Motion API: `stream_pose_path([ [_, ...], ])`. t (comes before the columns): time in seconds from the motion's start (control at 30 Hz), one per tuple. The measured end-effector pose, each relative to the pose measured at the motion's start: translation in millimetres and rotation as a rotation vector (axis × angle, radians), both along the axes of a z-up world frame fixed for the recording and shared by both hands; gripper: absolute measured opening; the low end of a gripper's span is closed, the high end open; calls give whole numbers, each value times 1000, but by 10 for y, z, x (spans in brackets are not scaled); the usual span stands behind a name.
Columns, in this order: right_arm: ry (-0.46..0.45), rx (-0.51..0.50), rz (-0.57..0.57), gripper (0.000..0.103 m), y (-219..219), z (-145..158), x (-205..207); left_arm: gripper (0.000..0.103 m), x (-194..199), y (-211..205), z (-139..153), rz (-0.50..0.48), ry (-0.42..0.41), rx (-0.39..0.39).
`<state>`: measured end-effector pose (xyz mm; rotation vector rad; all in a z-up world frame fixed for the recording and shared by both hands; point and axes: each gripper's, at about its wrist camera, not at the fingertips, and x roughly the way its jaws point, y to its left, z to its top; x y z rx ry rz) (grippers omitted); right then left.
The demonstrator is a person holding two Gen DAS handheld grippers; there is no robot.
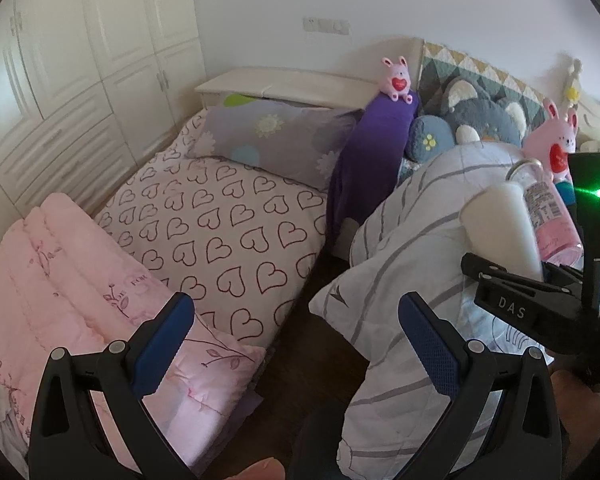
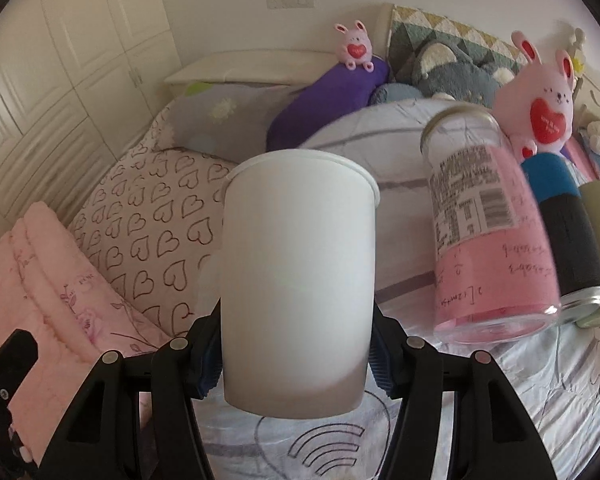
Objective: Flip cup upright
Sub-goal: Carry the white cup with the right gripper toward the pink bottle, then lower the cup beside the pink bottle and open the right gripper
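Holding the cup between its two fingers, the right gripper has it clamped low on the body, pads pressed against either side near the base, so the closed end sits nearest the camera and the rimmed mouth points away and upward. By that view the cup looks close to upright already, tilted only a little, and lifted clear of the quilt beneath the fingers; I judge the turning itself is largely done. What seems left is to lower the cup, stand it on its base and let go, and soft bedding may make that landing wobbly. From the left wrist view the cup shows at the far right, ahead of the right gripper's black body, mouth uppermost. Just right of the fingers a clear jar with a pink label leans, close to the cup but apart from it, with a dark can beyond it. The left gripper hangs with its fingers spread wide and nothing between them, over the gap between a pink blanket and the quilt, well apart from the cup.
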<state>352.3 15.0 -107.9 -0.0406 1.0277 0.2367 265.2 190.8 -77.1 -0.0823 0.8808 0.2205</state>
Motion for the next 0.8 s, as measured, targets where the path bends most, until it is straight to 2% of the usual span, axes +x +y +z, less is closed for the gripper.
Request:
stream_pose_path([
  [0.13, -3, -8, -6, 62, -30, -5, -2, 103, -33, -69, -5, -10, 3, 3],
  [0.3, -27, 0, -12, 77, -77, 77, -71, 103, -76, -112, 22, -7, -4, 11],
  [0.53, -48, 10, -17, 77, -139, 166, -187, 103, -127, -161, 55, -1, -8, 20],
  [0.8, -66, 72, 2, 79, -296, 338, -468, 103, -250, -253, 143, -6, -23, 34],
])
